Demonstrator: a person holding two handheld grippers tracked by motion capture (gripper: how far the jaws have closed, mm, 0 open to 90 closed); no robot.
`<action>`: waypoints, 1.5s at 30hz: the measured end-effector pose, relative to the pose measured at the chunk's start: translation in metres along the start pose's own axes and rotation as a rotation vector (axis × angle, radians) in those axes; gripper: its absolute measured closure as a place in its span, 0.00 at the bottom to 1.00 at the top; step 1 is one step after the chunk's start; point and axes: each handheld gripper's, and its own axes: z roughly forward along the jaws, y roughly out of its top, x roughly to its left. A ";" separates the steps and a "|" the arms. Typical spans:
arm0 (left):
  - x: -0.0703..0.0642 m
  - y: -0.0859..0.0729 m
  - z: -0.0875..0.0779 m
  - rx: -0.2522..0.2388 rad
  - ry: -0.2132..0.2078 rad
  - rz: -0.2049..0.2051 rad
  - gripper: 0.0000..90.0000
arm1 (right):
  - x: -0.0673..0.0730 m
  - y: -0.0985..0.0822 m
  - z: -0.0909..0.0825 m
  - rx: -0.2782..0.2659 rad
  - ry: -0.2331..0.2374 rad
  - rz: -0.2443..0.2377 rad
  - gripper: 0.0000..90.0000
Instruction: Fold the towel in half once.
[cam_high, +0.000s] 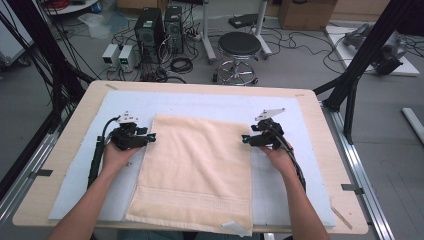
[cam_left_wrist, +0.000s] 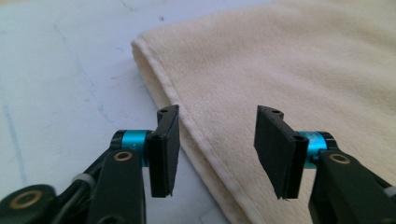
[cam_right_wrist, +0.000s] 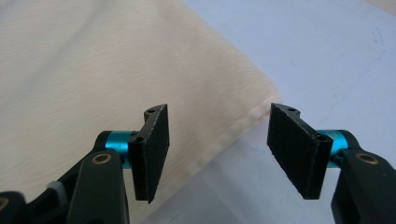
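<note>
While it lies flat, the cream towel (cam_high: 197, 165) looks folded double

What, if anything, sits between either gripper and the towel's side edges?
Nothing visible. The left gripper and right gripper flank the cream towel, jaws open, with each side hem lying in the gap and only bare mat nearby.

Bare pale mat (cam_high: 300, 130) lies open on the table (cam_high: 75, 115) at nine and three o'clock of the cream towel (cam_high: 200, 165). The left gripper (cam_high: 150, 136) and right gripper (cam_high: 245, 139) flank its edges, nothing between their parted jaws.
</note>
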 end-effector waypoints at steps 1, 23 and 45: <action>0.000 -0.001 0.004 0.010 0.010 -0.006 0.57 | -0.005 0.000 0.005 0.007 0.002 0.012 0.44; 0.018 0.003 0.019 -0.039 0.044 -0.142 0.90 | -0.038 0.032 0.042 0.052 0.015 0.083 0.92; 0.005 -0.001 -0.028 -0.029 -0.065 -0.020 0.48 | 0.011 0.008 -0.015 -0.058 0.089 0.051 0.35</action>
